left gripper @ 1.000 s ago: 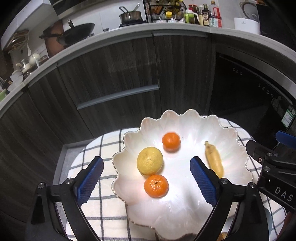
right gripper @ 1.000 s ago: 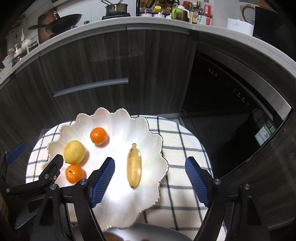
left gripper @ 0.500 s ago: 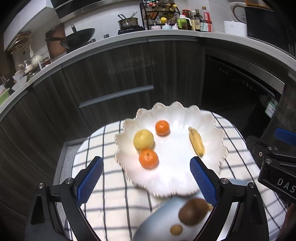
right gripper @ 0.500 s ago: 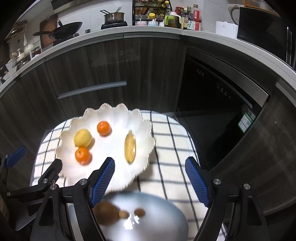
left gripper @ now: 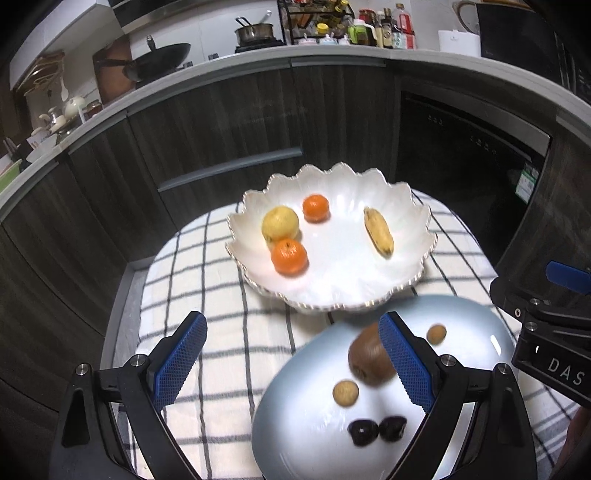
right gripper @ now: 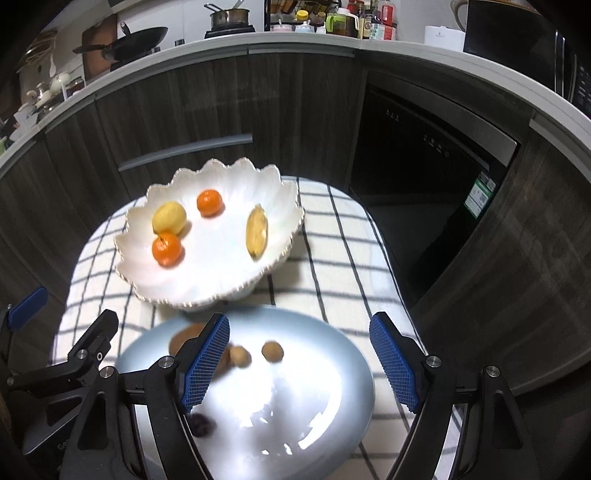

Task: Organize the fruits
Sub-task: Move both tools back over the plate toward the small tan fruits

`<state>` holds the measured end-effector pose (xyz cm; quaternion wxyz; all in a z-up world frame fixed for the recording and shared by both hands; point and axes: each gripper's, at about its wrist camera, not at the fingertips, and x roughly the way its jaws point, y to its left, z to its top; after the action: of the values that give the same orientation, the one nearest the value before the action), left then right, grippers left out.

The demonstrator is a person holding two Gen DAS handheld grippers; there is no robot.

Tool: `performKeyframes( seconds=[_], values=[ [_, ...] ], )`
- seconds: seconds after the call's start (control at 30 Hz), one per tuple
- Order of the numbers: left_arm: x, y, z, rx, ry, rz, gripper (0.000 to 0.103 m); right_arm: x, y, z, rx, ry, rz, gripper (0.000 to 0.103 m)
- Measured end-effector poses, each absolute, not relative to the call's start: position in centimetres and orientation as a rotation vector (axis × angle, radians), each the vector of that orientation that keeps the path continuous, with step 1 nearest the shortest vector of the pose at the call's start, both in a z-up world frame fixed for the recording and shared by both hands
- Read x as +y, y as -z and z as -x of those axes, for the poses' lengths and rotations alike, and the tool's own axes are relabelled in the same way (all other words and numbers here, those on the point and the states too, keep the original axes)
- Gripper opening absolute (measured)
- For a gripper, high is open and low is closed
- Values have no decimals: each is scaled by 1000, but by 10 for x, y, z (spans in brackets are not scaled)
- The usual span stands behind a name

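A: White scalloped bowl (left gripper: 332, 291) is sitting at the far side of the checked cloth (left gripper: 221, 339). What is lying in it?

B: A lemon (left gripper: 280, 223) at far left, touching the nearer orange (left gripper: 289, 256). A second orange (left gripper: 316, 208) is sitting just beyond and to the right of the lemon, apart from it. A small banana (left gripper: 378, 232) is lying alone toward the right, running near to far.

A: And nearer?

B: A pale blue plate (left gripper: 476, 325) is lying just in front of the bowl. I am seeing a brown kiwi (left gripper: 367, 360) on it, partly behind my left gripper's (left gripper: 291, 363) right finger. Two small tan round fruits are resting on it, one (left gripper: 345, 393) near left of the kiwi and one (left gripper: 436, 334) far right of it. Two dark fruits (left gripper: 376, 430) are lying side by side at the near part. Everything is somewhat blurred.

A: State of your fingers?

B: Both pairs are standing wide, gripping nothing. My left gripper is hanging over the cloth and the plate's left half. My right gripper (right gripper: 301, 360) is hanging over the plate; the tan fruits are showing between its pads, clear of both. The kiwi (right gripper: 184, 338) is mostly hidden behind its left finger.

A: Surroundings?

B: Dark wood cabinets (right gripper: 221, 99) are curving behind, under a pale countertop (right gripper: 295, 40) holding a wok (right gripper: 136, 38), a saucepan (right gripper: 229, 16) and bottles (right gripper: 365, 22).
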<state>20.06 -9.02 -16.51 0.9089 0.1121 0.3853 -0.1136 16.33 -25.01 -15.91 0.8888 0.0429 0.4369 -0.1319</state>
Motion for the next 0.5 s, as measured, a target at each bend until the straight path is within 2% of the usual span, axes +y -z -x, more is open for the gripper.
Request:
performKeyframes(
  seconds=[0.5],
  values=[
    [-92,216,-189,880,251,-230,95,-250,200,-154,956,270,-64,79]
  ],
)
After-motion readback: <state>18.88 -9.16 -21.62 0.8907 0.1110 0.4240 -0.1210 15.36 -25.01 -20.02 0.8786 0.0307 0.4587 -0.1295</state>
